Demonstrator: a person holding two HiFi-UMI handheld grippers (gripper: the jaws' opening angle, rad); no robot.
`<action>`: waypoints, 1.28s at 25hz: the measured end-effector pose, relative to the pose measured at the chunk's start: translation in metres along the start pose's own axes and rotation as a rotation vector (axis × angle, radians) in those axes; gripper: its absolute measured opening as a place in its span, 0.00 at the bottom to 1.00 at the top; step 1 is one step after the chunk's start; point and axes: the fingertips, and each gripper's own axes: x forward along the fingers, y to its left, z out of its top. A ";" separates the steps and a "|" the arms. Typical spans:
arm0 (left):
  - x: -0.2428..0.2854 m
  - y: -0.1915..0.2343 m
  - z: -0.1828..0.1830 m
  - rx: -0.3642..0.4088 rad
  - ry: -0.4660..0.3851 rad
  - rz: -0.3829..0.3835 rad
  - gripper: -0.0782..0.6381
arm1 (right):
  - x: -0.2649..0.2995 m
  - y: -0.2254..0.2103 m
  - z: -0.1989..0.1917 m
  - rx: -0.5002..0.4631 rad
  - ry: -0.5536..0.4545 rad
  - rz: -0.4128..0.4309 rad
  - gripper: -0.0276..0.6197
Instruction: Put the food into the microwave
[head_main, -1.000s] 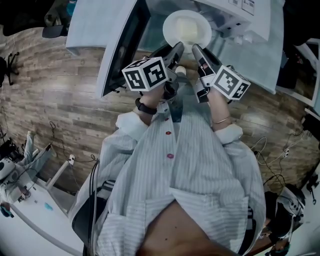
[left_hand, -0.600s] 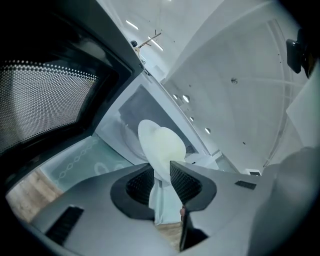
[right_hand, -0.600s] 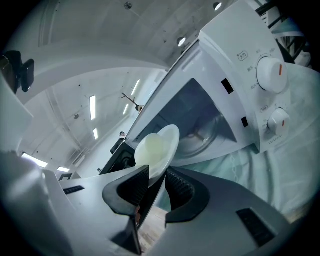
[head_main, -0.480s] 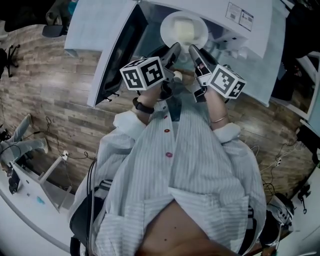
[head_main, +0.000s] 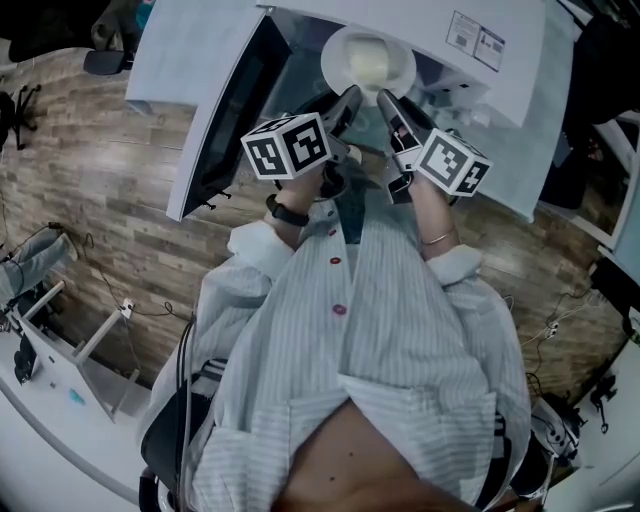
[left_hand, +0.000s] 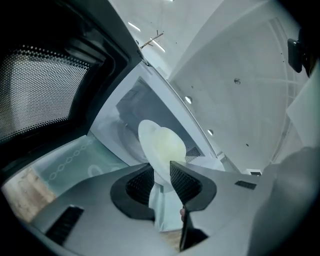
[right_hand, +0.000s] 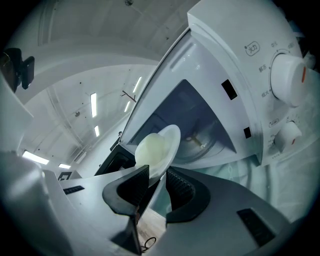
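"White plate (head_main: 368, 62) — where is it?"

"Up in the air at the open mouth of the microwave (head_main: 480, 40), at twelve o'clock from the person's hands. Whether it has crossed the threshold I cannot tell."

"And the food (left_hand: 166, 146)?"

"A pale yellow mound, lying on the middle of the plate."

"What holds it up?"

"Both tools. The left gripper (left_hand: 162, 165) is clamped on the rim at about seven o'clock of the plate, and the right gripper (right_hand: 157, 168) on the rim at about five o'clock. Each has its ribbed pads pressed on the edge, one on either face."

"The door (head_main: 235, 110)?"

"Swung wide at nine o'clock of the plate, with a dark meshed window. In the right gripper view a large white dial (right_hand: 289, 75) sits at three o'clock on the front panel, with a smaller one below it. The round turntable (right_hand: 194, 139) shows in the cavity behind the plate."

"Anything else near the hands?"

"A marker cube (head_main: 290, 147) rides on the left gripper and another on the right — both at six o'clock of the plate in the head view."
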 end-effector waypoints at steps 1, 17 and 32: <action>0.001 0.001 0.001 -0.001 0.003 0.001 0.24 | 0.001 0.000 0.001 0.001 0.000 -0.002 0.22; 0.014 0.020 0.016 0.006 0.045 0.015 0.24 | 0.026 -0.005 0.008 0.006 0.001 -0.041 0.22; 0.052 0.052 0.007 0.066 0.119 0.035 0.26 | 0.054 -0.045 0.003 0.010 -0.003 -0.106 0.23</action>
